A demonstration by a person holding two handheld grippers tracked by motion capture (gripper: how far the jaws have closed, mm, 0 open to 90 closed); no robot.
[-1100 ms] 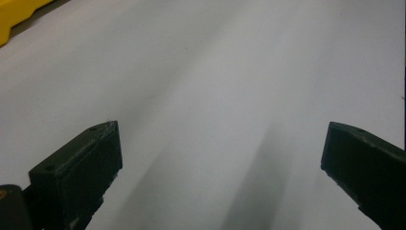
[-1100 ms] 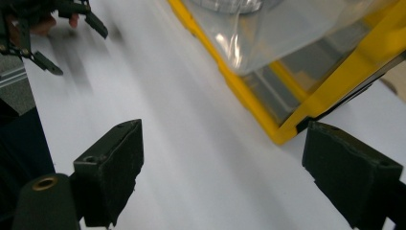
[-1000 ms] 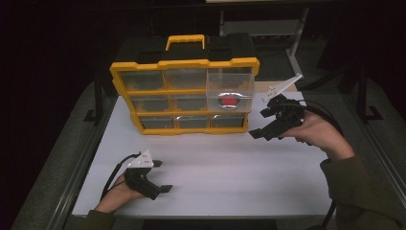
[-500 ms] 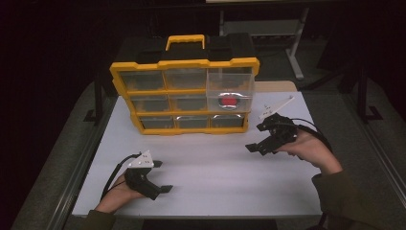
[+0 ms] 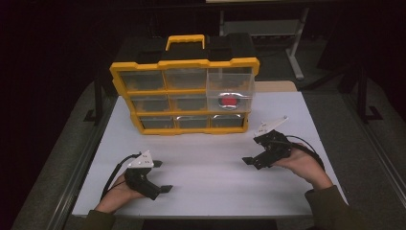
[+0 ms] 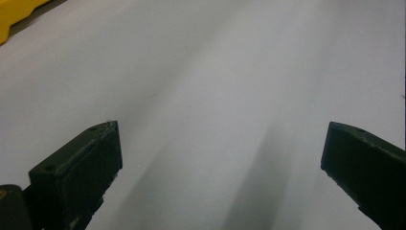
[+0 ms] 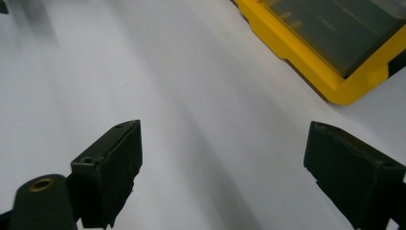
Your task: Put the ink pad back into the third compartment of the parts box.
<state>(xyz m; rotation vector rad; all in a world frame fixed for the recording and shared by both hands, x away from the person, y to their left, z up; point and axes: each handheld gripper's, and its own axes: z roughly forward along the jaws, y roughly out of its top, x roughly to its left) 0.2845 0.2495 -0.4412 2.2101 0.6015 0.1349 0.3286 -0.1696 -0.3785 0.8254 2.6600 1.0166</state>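
nearest the person, the left hand-held gripper [image 5: 160, 176] rests low on the white desk [image 5: 210, 191], its jaws spread wide with nothing but bare desk between them. a little farther off, on the other side, the right hand-held gripper [image 5: 253, 161] hangs just above the desk, jaws likewise spread and empty, well short of the yellow drawer box [image 5: 184, 64] that stands upright at the far middle of the desk. that box looks like stiff, smooth plastic, likely light unless its drawers are full, so it may slide or tip if pushed high up. its clear drawer [image 5: 230, 85] at the upper right sits pulled out, with a red piece [image 5: 229, 101] showing behind the drawer front just below. the drawer front's lower lip seems the best place to pinch, or the yellow handle [image 5: 185, 40] on top for lifting the whole box.
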